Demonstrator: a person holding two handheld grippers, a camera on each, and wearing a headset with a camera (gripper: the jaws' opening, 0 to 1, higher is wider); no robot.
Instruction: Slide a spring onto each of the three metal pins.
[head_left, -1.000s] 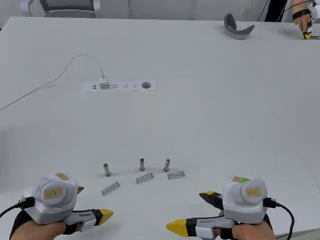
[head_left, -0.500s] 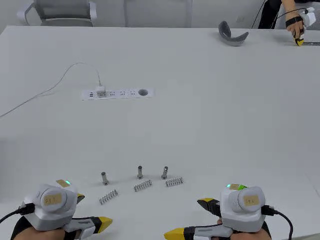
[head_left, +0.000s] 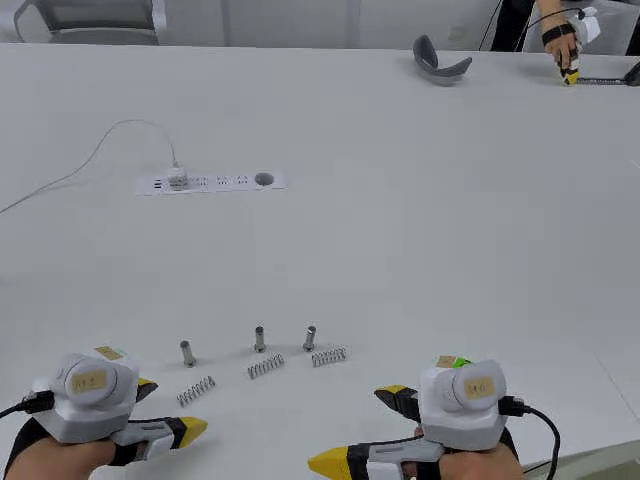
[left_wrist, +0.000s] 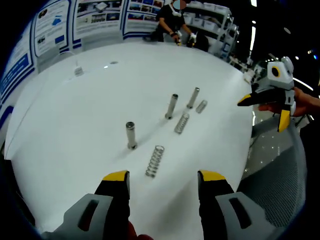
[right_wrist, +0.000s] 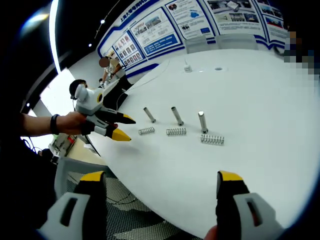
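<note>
Three short metal pins stand upright in a row near the table's front edge: left (head_left: 187, 352), middle (head_left: 259, 338), right (head_left: 309, 337). A loose spring lies in front of each: (head_left: 196, 390), (head_left: 265, 366), (head_left: 329, 355). My left gripper (head_left: 168, 408) hovers open at the front left, short of the left spring (left_wrist: 155, 160) and left pin (left_wrist: 130, 135), with nothing between its yellow-tipped fingers. My right gripper (head_left: 360, 428) is open and empty too, at the front right, well back from the right spring (right_wrist: 212, 139) and right pin (right_wrist: 202, 122).
A white power strip (head_left: 210, 183) with a plug and cable lies mid-table on the left. A grey curved object (head_left: 437, 60) sits at the far edge. Another person's hand with a gripper (head_left: 565, 40) is at the far right. The table's front edge runs just under my grippers.
The head camera has shifted, so the whole scene sits further left. Pins and springs lie as before. Both grippers stay open in about the same spots.
</note>
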